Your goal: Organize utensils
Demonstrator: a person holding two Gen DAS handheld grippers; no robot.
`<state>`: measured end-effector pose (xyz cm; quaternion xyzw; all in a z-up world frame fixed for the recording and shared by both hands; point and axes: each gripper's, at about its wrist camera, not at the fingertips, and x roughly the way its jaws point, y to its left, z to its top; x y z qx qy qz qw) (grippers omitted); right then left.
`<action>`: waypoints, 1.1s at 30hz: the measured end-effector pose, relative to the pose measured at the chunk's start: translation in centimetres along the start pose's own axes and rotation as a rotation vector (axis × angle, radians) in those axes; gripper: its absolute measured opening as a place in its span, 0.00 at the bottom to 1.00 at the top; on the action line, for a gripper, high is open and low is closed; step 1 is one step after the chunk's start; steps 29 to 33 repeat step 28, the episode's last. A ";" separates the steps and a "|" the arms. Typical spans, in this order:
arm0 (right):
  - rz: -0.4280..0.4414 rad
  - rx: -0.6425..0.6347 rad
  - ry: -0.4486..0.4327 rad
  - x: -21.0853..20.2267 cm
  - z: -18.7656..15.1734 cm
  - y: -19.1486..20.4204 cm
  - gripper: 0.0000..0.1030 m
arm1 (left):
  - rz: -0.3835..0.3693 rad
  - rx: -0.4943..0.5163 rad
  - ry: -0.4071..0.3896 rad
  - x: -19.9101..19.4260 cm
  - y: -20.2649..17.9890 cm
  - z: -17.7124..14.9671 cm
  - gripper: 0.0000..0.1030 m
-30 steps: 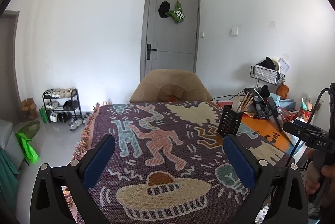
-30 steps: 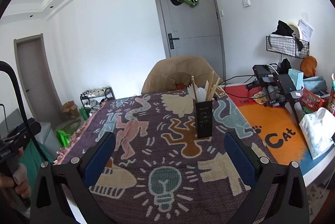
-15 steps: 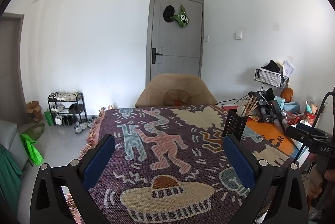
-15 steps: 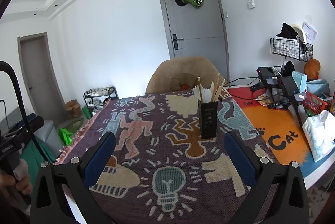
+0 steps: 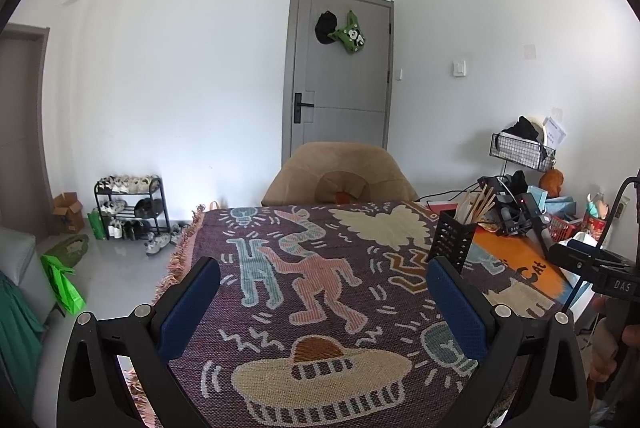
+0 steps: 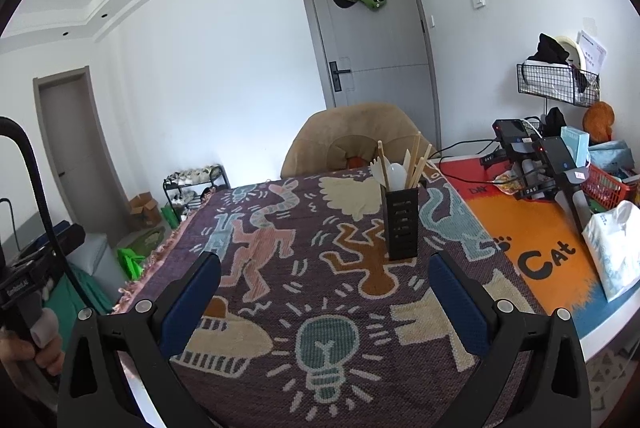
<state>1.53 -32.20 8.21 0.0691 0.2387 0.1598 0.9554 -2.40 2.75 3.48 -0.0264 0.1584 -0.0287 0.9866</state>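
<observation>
Nearby, "Cat" on orange mat [image 6: 532, 228]

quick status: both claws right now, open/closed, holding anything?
Left claw: open, holding nothing.
Right claw: open, holding nothing; utensil holder stands untouched ahead of it.

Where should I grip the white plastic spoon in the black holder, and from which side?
Judging by its pose, grip the white plastic spoon at its bowl, the only part clear of the black slotted holder, coming from above. Wooden chopsticks crowd it, so place the open right tool carefully.
</observation>
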 end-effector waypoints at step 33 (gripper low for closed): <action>-0.008 -0.010 -0.002 0.0 0.0 0.0 1.00 | 0.005 0.022 -0.025 -0.3 -0.5 0.3 1.00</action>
